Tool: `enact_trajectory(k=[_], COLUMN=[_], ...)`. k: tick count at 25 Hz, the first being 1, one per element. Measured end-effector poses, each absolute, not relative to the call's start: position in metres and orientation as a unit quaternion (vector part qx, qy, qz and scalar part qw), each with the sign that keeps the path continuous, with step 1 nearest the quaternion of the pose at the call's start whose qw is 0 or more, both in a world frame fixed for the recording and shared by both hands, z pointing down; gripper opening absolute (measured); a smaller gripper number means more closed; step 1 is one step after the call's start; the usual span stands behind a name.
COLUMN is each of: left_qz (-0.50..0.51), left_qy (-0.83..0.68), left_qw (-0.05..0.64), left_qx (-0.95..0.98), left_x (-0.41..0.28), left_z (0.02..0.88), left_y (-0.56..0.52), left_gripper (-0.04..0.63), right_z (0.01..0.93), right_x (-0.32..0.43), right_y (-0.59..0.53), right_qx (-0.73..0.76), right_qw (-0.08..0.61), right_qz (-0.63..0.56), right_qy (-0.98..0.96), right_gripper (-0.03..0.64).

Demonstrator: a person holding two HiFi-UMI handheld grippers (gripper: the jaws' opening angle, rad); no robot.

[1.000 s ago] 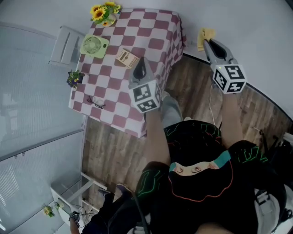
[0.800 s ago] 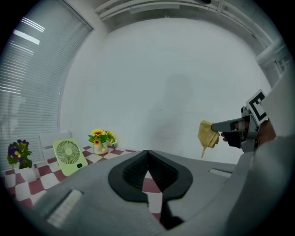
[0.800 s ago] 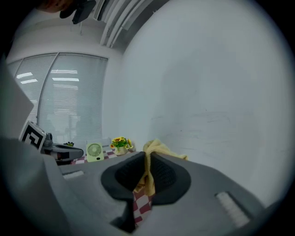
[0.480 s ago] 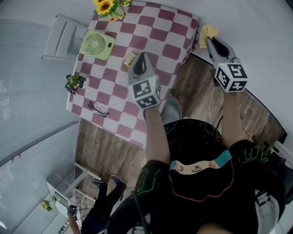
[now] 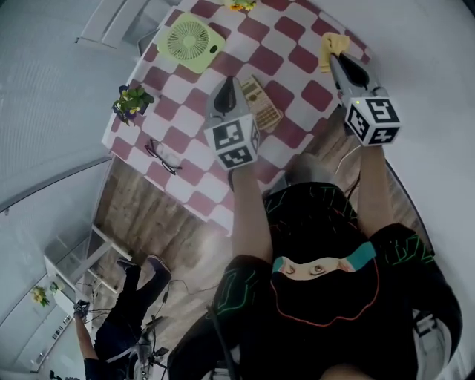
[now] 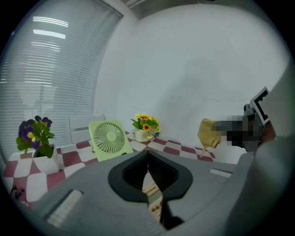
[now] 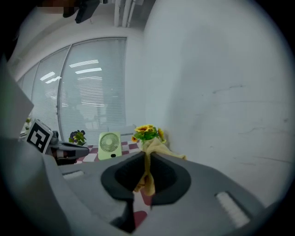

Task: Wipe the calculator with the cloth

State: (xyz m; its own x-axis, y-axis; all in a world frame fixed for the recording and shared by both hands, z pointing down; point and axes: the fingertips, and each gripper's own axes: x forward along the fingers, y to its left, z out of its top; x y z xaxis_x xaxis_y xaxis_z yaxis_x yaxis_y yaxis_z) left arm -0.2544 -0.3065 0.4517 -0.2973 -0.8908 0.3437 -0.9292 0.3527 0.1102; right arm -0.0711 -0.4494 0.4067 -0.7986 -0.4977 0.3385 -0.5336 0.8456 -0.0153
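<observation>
Cloth [image 5: 332, 46] clenched in right gripper [image 5: 338, 65] over table [image 5: 293, 48] right edge; left gripper [image 5: 227, 87] jaws closed, empty, just left of calculator [image 5: 261, 104].

My left gripper [image 6: 148, 156] hid all but a sliver of the calculator [image 6: 151, 193]; the head view's top edge cut off the sunflowers [image 5: 241, 4].

Surface finishes before you
Your cloth [image 5: 333, 49]: soft limp fabric. Tablecloth [image 5: 303, 58]: matt woven fabric. Fan [image 5: 191, 35]: smooth plastic. Floor [image 5: 141, 223]: wood-grain boards.
</observation>
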Motion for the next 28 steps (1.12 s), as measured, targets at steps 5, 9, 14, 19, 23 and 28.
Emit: enact_trajectory(k=[5,9,14,19,23,28], left_qz=[0.051,0.042,0.032,0.029,0.027,0.022], left_qy=[-0.83,-0.852,-0.868,-0.878,-0.884,-0.888], left_qw=[0.2,0.22,0.241,0.249,0.255,0.259], left_qx=[0.518,0.474,0.434,0.407,0.39,0.381], left_x=[-0.28,-0.286,-0.285,-0.288,-0.276,-0.261], left_z=[0.467,0.475,0.485,0.493,0.499,0.504], left_y=[-0.283,-0.262,-0.241,-0.22,-0.211,-0.209], left_gripper=[0.01,0.011,0.011,0.011,0.011,0.011], right_z=[0.421,0.436,0.452,0.474,0.495,0.516], right_x=[-0.125,-0.165,-0.206,-0.225,-0.228,-0.235], right_y=[-0.441,-0.422,-0.384,-0.346,-0.331,-0.315], right_qx=[0.193,0.103,-0.033,-0.159,-0.222,-0.285], right_qw=[0.193,0.227,0.268,0.294,0.316,0.33], right_qz=[0.04,0.012,-0.064,-0.158,-0.236,-0.304], right_qy=[-0.961,-0.968,-0.961,-0.929,-0.892,-0.847], right_gripper=[0.038,0.038,0.038,0.038,0.038,0.038])
